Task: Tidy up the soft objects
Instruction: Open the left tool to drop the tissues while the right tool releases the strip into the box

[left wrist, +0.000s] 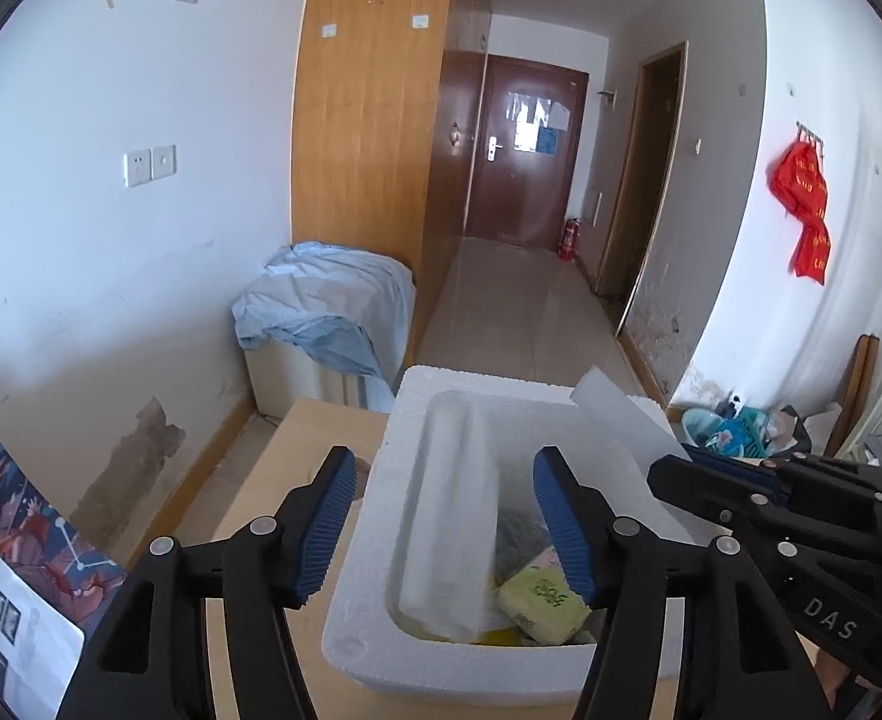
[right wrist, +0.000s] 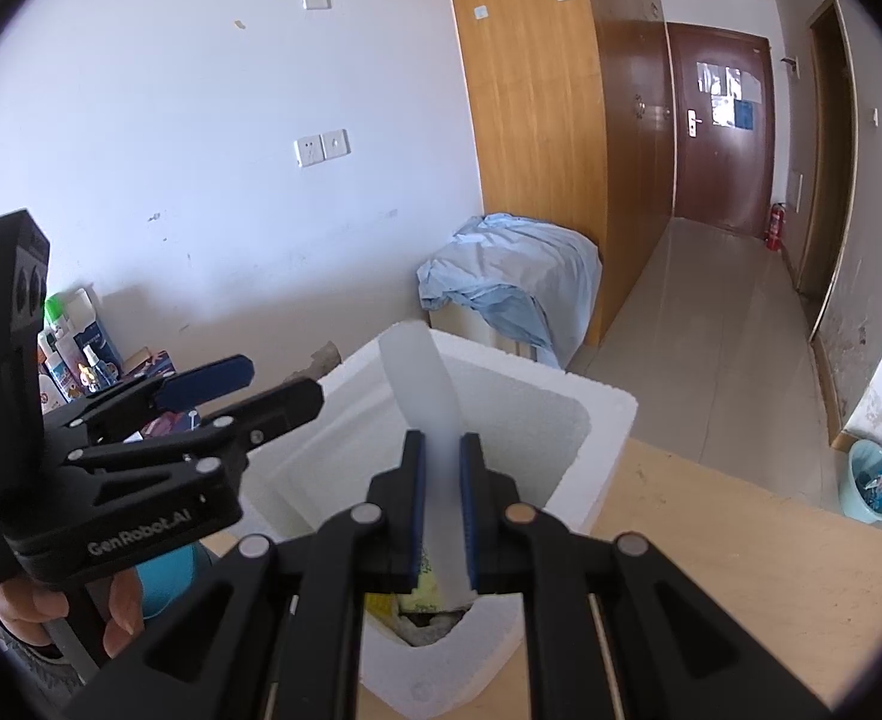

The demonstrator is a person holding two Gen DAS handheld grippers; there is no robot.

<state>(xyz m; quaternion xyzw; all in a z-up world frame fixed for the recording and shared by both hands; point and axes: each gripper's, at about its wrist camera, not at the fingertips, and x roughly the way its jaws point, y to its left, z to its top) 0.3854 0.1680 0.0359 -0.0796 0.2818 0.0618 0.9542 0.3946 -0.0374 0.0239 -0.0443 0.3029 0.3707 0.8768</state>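
Observation:
A white foam box (left wrist: 399,420) stands on the wooden table. Inside lie a green tissue pack (left wrist: 540,600), yellow packets and something grey. My left gripper (left wrist: 444,531) hovers over the box, open. A tall, blurred white thing (left wrist: 447,534) stands in the box between the fingers and touches neither pad. My right gripper (right wrist: 441,510) is shut on a thin white foam panel (right wrist: 417,384) that slants up over the box (right wrist: 597,420). In the left wrist view the right gripper (left wrist: 660,474) comes in from the right, with the panel (left wrist: 612,411) at its tip. The left gripper (right wrist: 279,384) shows at the left of the right wrist view.
The table (left wrist: 297,438) runs to a wall on the left. A blue sheet (left wrist: 327,306) drapes a low cabinet beyond it. Printed papers (left wrist: 21,552) lie at the left. Bottles (right wrist: 69,360) stand by the wall. A basin of clutter (left wrist: 723,432) sits on the floor at right. A hand (right wrist: 39,606) holds the left gripper.

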